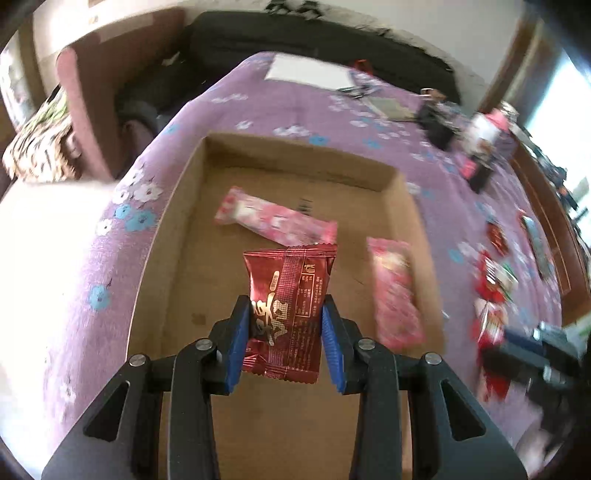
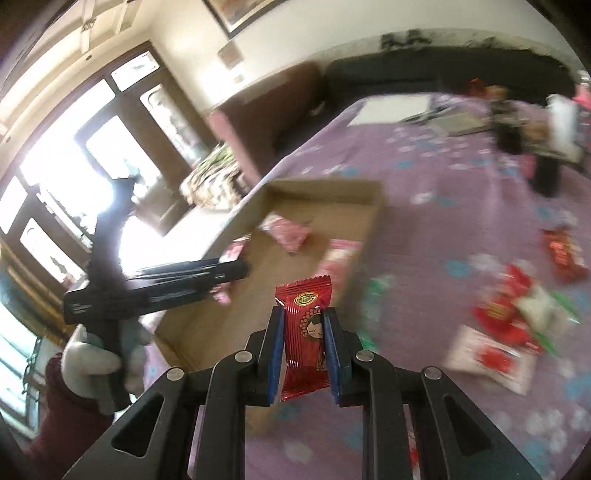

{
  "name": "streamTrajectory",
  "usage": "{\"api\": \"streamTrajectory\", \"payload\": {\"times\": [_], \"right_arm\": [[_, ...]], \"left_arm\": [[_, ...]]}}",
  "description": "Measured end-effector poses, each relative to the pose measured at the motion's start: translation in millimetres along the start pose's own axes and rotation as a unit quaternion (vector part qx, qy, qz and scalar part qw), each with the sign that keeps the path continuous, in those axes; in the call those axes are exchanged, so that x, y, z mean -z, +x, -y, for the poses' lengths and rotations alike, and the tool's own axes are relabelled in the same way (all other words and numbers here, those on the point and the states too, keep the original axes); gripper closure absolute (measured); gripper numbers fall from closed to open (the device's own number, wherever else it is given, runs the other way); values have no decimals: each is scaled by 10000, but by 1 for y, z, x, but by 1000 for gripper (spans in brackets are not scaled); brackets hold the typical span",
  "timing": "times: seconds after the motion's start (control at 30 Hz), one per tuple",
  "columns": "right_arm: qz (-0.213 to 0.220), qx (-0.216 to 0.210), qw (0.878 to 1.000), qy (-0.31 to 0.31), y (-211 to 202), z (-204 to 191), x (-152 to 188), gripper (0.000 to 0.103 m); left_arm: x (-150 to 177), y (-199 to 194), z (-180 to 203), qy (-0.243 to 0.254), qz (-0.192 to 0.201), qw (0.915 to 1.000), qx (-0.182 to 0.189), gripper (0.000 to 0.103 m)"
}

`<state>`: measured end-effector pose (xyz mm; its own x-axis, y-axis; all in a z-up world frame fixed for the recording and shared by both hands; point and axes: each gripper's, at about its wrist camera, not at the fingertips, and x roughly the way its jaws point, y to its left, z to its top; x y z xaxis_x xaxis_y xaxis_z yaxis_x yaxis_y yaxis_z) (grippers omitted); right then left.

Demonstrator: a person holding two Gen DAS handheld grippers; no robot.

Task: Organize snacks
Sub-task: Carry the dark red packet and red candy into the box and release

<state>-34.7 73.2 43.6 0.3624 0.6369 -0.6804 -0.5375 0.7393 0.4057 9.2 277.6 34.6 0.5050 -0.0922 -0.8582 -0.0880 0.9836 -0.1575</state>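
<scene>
My left gripper (image 1: pixel 286 314) is shut on a dark red snack packet (image 1: pixel 291 295) and holds it over the open cardboard box (image 1: pixel 162 258). Two pink snack packets lie in the box, one across the middle (image 1: pixel 273 221) and one by the right wall (image 1: pixel 395 291). My right gripper (image 2: pixel 304 325) is shut on a bright red packet with a cartoon face (image 2: pixel 306 332), above the box's near right corner (image 2: pixel 354 266). The left gripper (image 2: pixel 192 280) shows in the right wrist view, reaching over the box.
The box sits on a purple floral cloth (image 1: pixel 92 277). Loose red, white and green snack packets (image 2: pixel 517 314) lie on the cloth right of the box. Papers (image 1: pixel 310 70) and dark objects (image 1: pixel 439 125) lie at the far end. A sofa (image 1: pixel 295 33) stands behind.
</scene>
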Motion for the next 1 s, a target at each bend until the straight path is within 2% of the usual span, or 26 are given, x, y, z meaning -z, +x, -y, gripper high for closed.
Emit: {"api": "streamTrajectory", "payload": {"times": [0.1,0.27,0.47,0.7,0.77,0.87,0.97,1.0], "right_arm": [[-204,10,9998,-21,28,-5,-12,83],[-465,58,9988,120,70,-3,-28,83],[-539,132,9983,196,93,2,-37,83],[-511,241,9981,232,97,6,-39,83],[-499,251,9981,243,97,5,-40,82],[-461,244,9982,281,96,5,-40,79],[-363,213,9986,332,90,3,-40,79],[-353,192,9987,329,88,2,-40,79]], "left_arm": [[-11,20,-14,-252,-167,9995,-10,68],[-27,29,-29,-485,-65,9988,-45,68],[-36,31,-42,-592,46,9982,1,68],[-37,30,-43,-710,117,9973,115,67],[-37,29,-43,-742,135,9971,118,63],[-38,23,-43,-832,251,9962,53,62],[-37,15,-44,-927,308,9952,-89,48],[-37,11,-44,-946,354,9948,-101,47]]}}
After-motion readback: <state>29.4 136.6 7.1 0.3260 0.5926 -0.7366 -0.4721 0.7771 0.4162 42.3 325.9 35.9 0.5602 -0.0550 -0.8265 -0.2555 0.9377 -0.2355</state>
